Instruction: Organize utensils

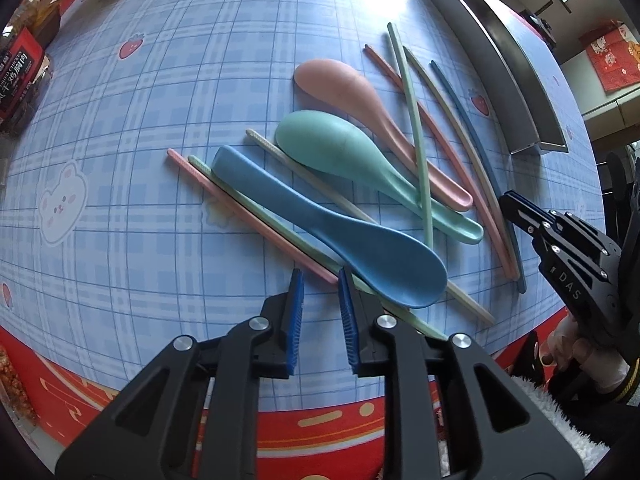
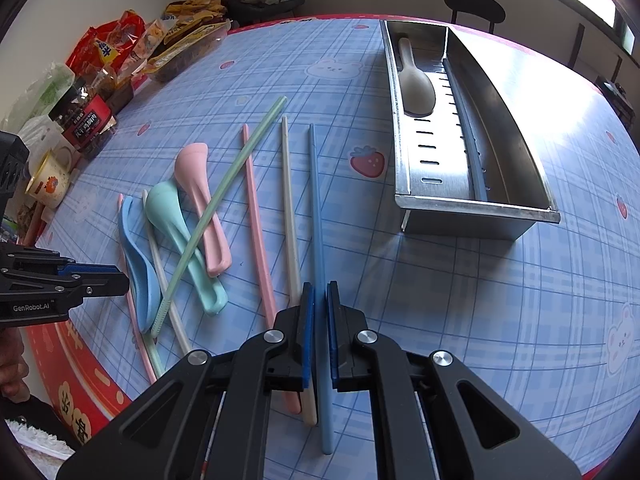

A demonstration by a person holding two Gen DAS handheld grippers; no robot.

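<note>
Right wrist view showed your desk (image 2: 460, 300) under its blue checked cloth, with the steel tray (image 2: 476, 200) standing at the far right. A grey spoon (image 2: 416, 84) lay in the tray's left compartment, and a blue chopstick (image 2: 466, 136) leaned along its divider. Snack packets (image 2: 120, 52) crowded the desk's far left edge. Near you lay the loose utensils: a blue spoon (image 1: 320, 224), a green spoon (image 1: 360, 164) and a pink spoon (image 1: 360, 104) side by side, with a green chopstick (image 1: 416, 140) lying across the green and pink ones. To their right, pink (image 2: 256, 216), cream (image 2: 290, 208) and blue (image 2: 318, 232) chopsticks lay near each other, roughly parallel. Your right hand-held gripper (image 2: 319, 292) had its pads nearly together around that blue chopstick; whether they actually pinched it, I cannot tell. Your left hand-held gripper (image 1: 321, 280) stood apart, holding nothing, just before the blue spoon's bowl.
</note>
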